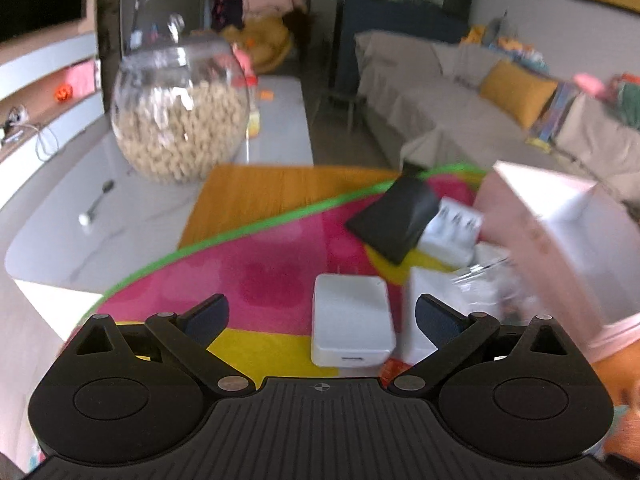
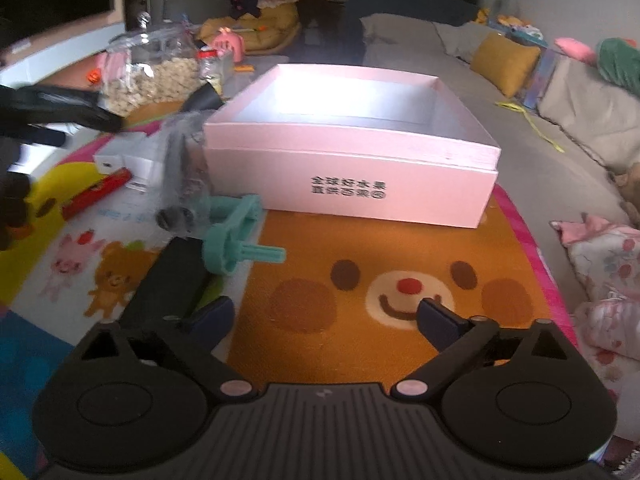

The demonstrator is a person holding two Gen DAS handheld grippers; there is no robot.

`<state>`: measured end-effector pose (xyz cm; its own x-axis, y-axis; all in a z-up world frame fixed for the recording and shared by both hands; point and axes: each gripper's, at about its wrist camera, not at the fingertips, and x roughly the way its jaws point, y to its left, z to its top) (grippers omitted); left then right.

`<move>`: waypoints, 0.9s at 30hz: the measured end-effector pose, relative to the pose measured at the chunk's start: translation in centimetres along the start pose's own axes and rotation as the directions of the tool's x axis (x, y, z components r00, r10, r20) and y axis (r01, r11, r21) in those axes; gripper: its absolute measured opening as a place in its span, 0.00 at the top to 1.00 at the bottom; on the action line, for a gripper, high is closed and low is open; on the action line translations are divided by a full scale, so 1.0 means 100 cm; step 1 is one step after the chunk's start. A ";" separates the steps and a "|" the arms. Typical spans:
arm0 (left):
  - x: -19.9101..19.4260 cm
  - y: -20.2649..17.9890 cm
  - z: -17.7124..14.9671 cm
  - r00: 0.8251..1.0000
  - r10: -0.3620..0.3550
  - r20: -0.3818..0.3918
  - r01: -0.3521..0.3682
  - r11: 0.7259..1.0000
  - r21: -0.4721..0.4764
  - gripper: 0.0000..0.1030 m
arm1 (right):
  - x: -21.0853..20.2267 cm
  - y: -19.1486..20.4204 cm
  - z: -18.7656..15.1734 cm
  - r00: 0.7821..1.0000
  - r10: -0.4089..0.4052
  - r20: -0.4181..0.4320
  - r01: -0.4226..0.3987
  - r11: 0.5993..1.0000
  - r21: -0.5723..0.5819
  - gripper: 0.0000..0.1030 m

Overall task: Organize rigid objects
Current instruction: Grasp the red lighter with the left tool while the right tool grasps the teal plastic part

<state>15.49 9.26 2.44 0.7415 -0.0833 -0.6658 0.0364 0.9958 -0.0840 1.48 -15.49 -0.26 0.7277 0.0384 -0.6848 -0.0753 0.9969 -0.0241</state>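
Rigid objects lie scattered on the colourful play mat [image 2: 360, 248], just left of the open pink box [image 2: 348, 168], which looks empty and probably serves as the bin they belong in. A white charger [image 1: 351, 320] lies flat between the fingers of the left gripper [image 1: 322, 318], whose jaws stand wide, empty, seemingly lined up to take it. Beyond it are a black pouch [image 1: 394, 220] and a white plug block [image 1: 452, 232]. The right gripper [image 2: 326, 320], equally wide and empty, hovers over bare mat facing the box, near a teal plastic piece [image 2: 234, 236], a black case [image 2: 168, 284] and a red bar [image 2: 96, 194].
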 end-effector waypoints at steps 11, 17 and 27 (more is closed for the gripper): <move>-0.041 0.008 -0.044 0.984 -0.153 0.087 0.148 0.987 0.064 0.87 | -0.029 0.013 0.011 0.983 0.135 0.127 -0.125 0.989 -0.084 0.21; -0.089 0.003 -0.092 0.957 -0.290 -0.004 0.289 0.952 0.103 0.87 | -0.007 0.040 0.024 0.983 0.182 0.039 -0.174 0.974 -0.142 0.41; -0.089 0.001 -0.065 0.961 -0.269 0.063 0.250 0.943 0.220 0.81 | 0.004 -0.009 0.017 1.000 0.013 -0.003 -0.013 1.000 -0.002 0.53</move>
<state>4.54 9.80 3.49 0.7449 -0.3455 -0.5708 0.3667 0.9267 -0.0823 2.98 -16.27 0.77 0.7243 0.0516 -0.6875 -0.0868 0.9961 -0.0167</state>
